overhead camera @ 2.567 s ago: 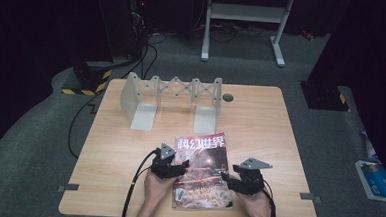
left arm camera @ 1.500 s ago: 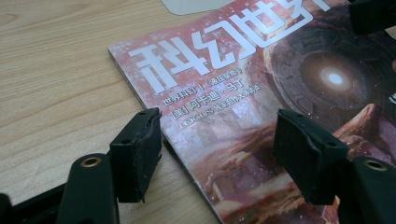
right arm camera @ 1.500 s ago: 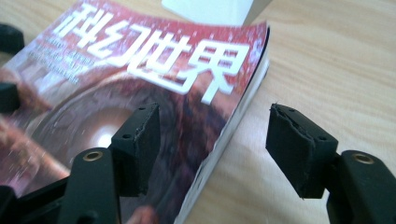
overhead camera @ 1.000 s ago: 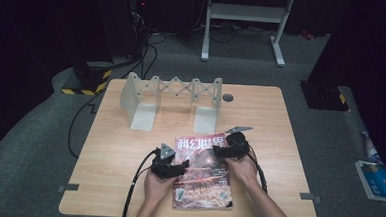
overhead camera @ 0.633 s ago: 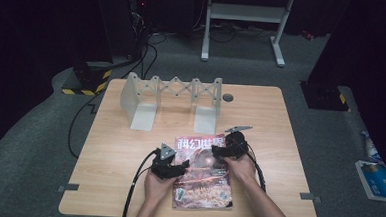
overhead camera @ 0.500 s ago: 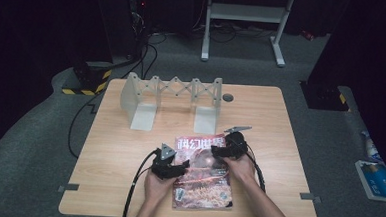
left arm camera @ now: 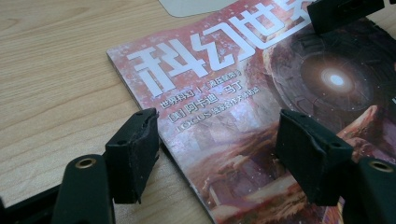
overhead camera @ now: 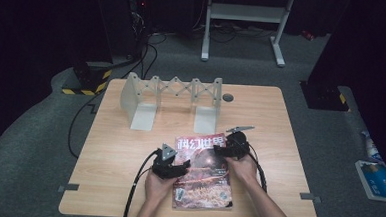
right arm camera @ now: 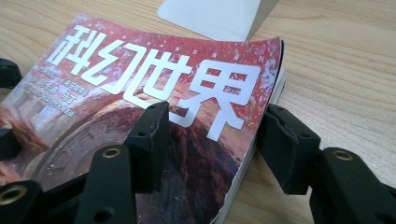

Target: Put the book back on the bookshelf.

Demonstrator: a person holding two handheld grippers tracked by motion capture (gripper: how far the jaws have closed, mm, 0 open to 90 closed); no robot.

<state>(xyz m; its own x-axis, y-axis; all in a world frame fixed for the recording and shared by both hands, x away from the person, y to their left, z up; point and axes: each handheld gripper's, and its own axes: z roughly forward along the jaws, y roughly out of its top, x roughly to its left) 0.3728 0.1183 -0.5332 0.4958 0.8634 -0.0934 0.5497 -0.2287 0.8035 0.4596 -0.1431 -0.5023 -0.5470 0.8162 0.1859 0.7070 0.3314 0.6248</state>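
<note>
**Two grippers straddle the edges of a magazine**

While the person's forearms come in from six o'clock in the high view, the wooden table (overhead camera: 113, 149) carries three things of note. Toward eleven o'clock stands a pale rack (overhead camera: 171, 100), an accordion lattice joining two upright L-shaped ends, its feet pointing toward the person. Near twelve o'clock, just beside the rack's right end, a small dark disc (overhead camera: 227, 97) sits in the tabletop.

The left gripper (overhead camera: 170, 168) lies at about seven o'clock of the table's centre, held in the left hand (overhead camera: 158, 186), with a cable (overhead camera: 135, 188) trailing off toward the near edge. In the left gripper view its jaws stand apart: one pad rests on bare wood just beside the magazine's spine edge, the other over the cover, so the gripper (left arm camera: 215, 158) straddles that edge without closing on it.

The magazine (overhead camera: 202, 171) lies flat, face up, at six o'clock of the table's centre, between the two grippers, with its title end toward the rack. Its cover is reddish with large white characters and a round glowing shape.

The right gripper (overhead camera: 224, 150) is at the magazine's upper right corner, held in the right hand (overhead camera: 241, 167). In the right gripper view its jaws are also apart, one over the cover and one over the wood beyond the page edge, which lifts slightly there; the gripper (right arm camera: 212, 135) clamps nothing. One foot of the rack (right arm camera: 212, 16) shows just beyond the magazine (right arm camera: 140, 84).
</note>
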